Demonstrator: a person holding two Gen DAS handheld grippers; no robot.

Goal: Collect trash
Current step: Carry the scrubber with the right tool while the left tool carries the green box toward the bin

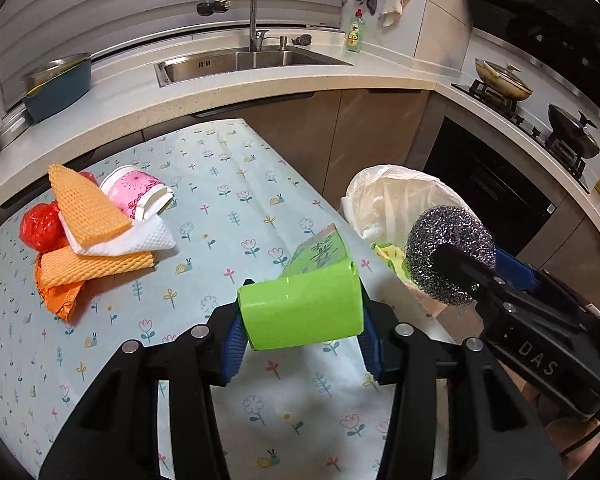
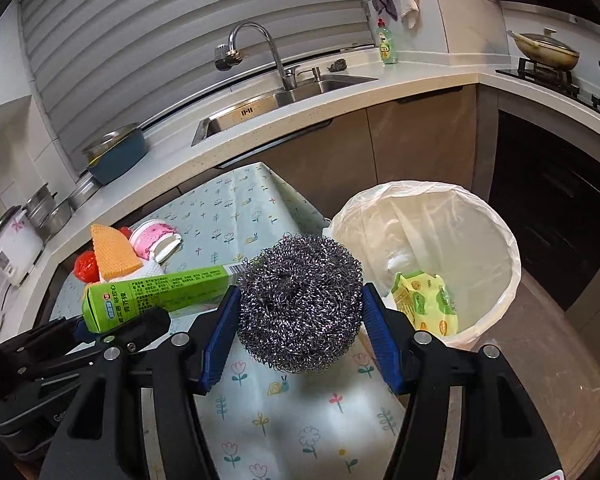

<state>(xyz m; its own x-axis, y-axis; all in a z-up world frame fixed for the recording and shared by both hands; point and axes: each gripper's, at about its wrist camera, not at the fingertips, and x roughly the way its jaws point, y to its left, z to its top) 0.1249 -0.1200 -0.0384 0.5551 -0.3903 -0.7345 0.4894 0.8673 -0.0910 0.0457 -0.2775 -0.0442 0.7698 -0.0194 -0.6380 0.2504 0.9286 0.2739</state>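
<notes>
In the left wrist view my left gripper point(image 1: 302, 330) is shut on a long green carton point(image 1: 304, 312), held end-on above the floral tablecloth point(image 1: 228, 184). The right wrist view shows my right gripper point(image 2: 300, 320) shut on a round steel-wool scourer point(image 2: 300, 308), just left of the white-lined trash bin point(image 2: 504, 240). A yellow-green packet point(image 2: 424, 304) lies inside the bin. On the table's left is a pile: orange foam sheet point(image 1: 86, 208), pink paper cup point(image 1: 136, 192), white foam point(image 1: 140, 240), red plastic bag point(image 1: 42, 226), orange wrapper point(image 1: 60, 300).
Behind the table runs a kitchen counter point(image 1: 260, 84) with a steel sink point(image 1: 252, 60), a tap point(image 1: 252, 8), a blue basin point(image 1: 58, 88) and a green soap bottle point(image 1: 354, 34). Pans sit on the stove point(image 1: 540, 120) at the right. The bin stands on the floor off the table's right edge.
</notes>
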